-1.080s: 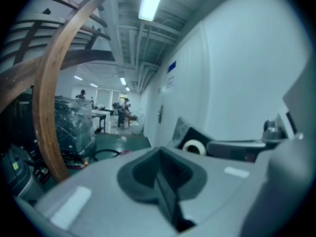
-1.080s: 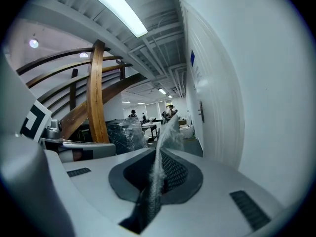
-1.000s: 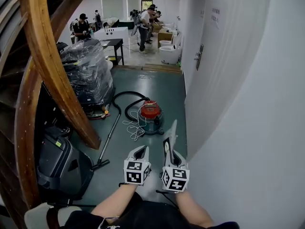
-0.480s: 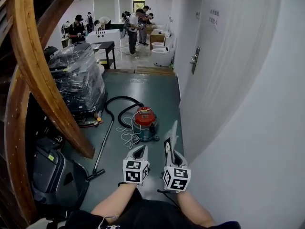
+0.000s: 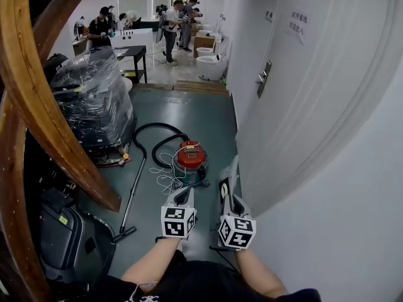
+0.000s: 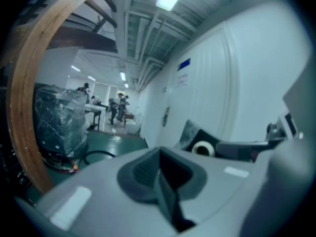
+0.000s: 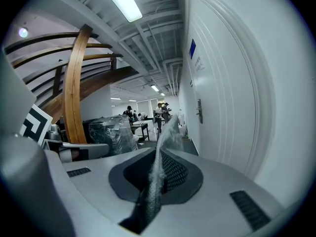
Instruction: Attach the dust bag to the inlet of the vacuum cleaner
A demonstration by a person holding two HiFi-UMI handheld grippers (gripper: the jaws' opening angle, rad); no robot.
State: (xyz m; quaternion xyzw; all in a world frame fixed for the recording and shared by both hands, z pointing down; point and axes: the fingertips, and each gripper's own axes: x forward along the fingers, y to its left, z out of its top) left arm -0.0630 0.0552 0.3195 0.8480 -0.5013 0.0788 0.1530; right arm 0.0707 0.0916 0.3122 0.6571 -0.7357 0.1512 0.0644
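A red-topped vacuum cleaner [image 5: 190, 162] stands on the green floor ahead, with its black hose looping behind it. My right gripper [image 5: 227, 192] is shut on the grey-white dust bag [image 5: 232, 172], whose fabric stands up between the jaws [image 7: 165, 137]. In the left gripper view the bag's dark collar with a white ring [image 6: 202, 145] shows to the right. My left gripper [image 5: 184, 195] is held beside the right one, shut with nothing in it [image 6: 160, 169]. Both grippers are still some way short of the vacuum cleaner.
A white wall with a door [image 5: 302, 106] runs along the right. A curved wooden beam [image 5: 44, 106], a plastic-wrapped stack [image 5: 91, 106] and a black machine [image 5: 69, 238] line the left. The vacuum's wand [image 5: 133, 190] and a white cable [image 5: 164, 176] lie on the floor. People stand at the far end [image 5: 170, 24].
Both grippers have been carried forward along the corridor, side by side. The vacuum cleaner is a little nearer. The bag stays in the right gripper.
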